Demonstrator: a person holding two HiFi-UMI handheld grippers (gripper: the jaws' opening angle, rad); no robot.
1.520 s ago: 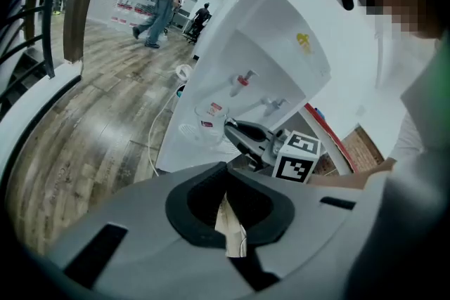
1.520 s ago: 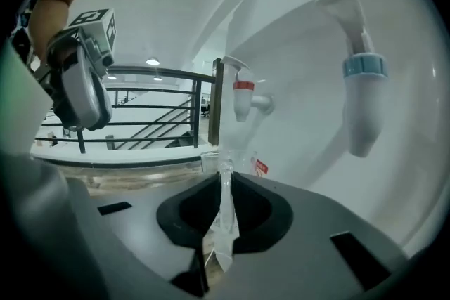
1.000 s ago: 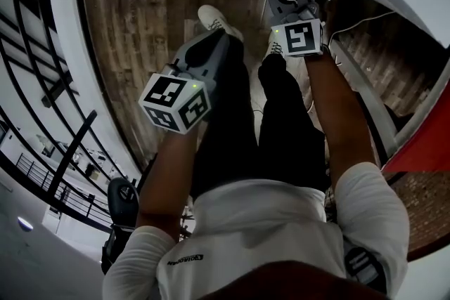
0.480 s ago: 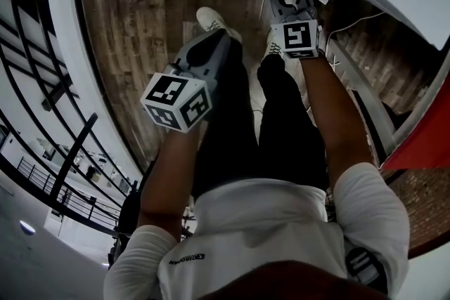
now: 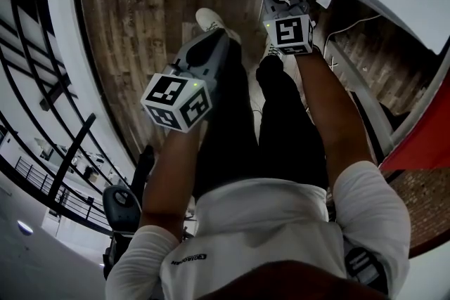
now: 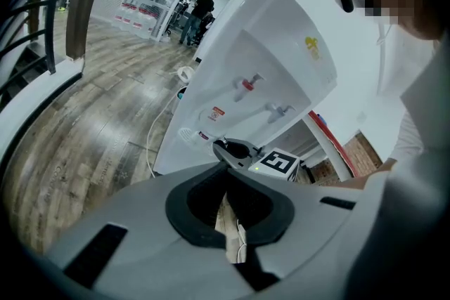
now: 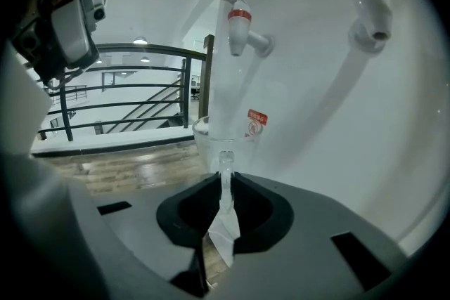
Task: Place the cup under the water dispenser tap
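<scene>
Below the red tap (image 7: 239, 23), the right gripper (image 7: 224, 178) pinches the clear cup (image 7: 216, 140)

The cup (image 7: 225, 144) is thin, clear, glossy plastic. The water dispenser (image 7: 337, 123) has a smooth white plastic shell with a soft sheen, and its tap (image 7: 240, 26) is white plastic with a red lever. The left tool (image 6: 226, 175) and right tool (image 7: 225, 183) are matt grey plastic with matt black liners. The floor (image 5: 140, 24) is grained wood planking, slightly shiny. The railing (image 7: 126, 91) looks like dark painted metal.
</scene>
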